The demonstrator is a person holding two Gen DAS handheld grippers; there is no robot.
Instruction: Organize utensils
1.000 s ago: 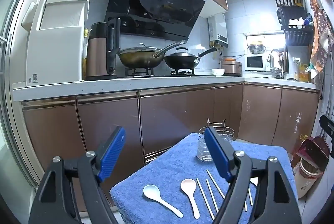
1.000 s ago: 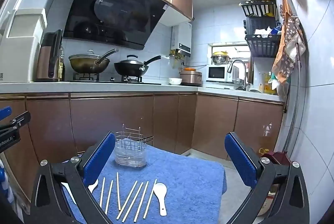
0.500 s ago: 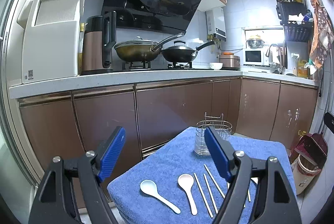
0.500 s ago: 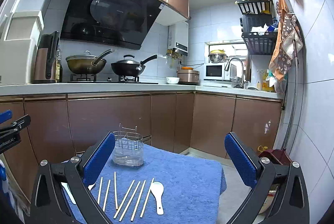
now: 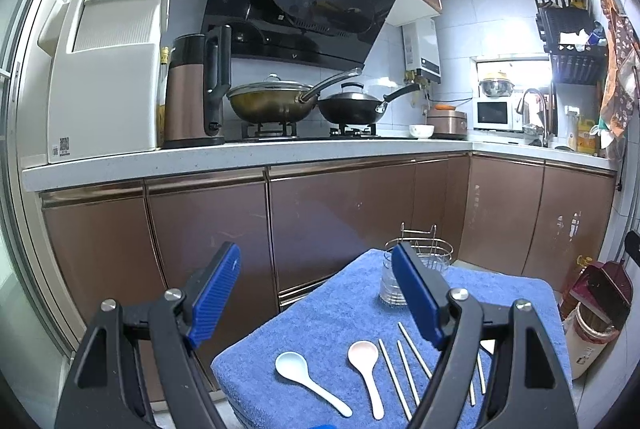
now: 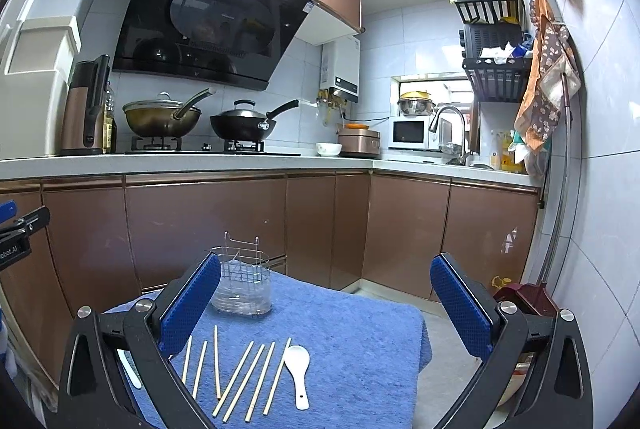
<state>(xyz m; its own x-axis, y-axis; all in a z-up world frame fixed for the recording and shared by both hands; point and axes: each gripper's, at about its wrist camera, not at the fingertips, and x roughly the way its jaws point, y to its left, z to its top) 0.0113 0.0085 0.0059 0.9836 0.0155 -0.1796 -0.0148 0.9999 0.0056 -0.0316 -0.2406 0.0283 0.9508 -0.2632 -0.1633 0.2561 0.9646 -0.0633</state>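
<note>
A small table under a blue towel (image 5: pixel 344 305) (image 6: pixel 360 333) carries the utensils. A wire utensil holder (image 6: pixel 243 285) (image 5: pixel 430 261) stands at its far edge. In the left wrist view a white spoon (image 5: pixel 308 381), a pinkish spoon (image 5: pixel 366 365) and several chopsticks (image 5: pixel 408 369) lie on the towel. In the right wrist view several chopsticks (image 6: pixel 236 369) and a white spoon (image 6: pixel 298 369) lie near the front. My left gripper (image 5: pixel 316 293) and my right gripper (image 6: pixel 326 305) are open and empty, held above the table's near side.
Brown cabinets (image 5: pixel 340 213) and a white counter (image 6: pixel 200 163) run behind the table, with two woks, a kettle and a microwave. A red dustpan (image 6: pixel 528 297) and a bin (image 5: pixel 588 337) stand on the floor at the right, by a tiled wall.
Both wrist views have shifted slightly; the table and holder sit a little lower and nearer in the frames. Both grippers stay open. No utensil has moved.
</note>
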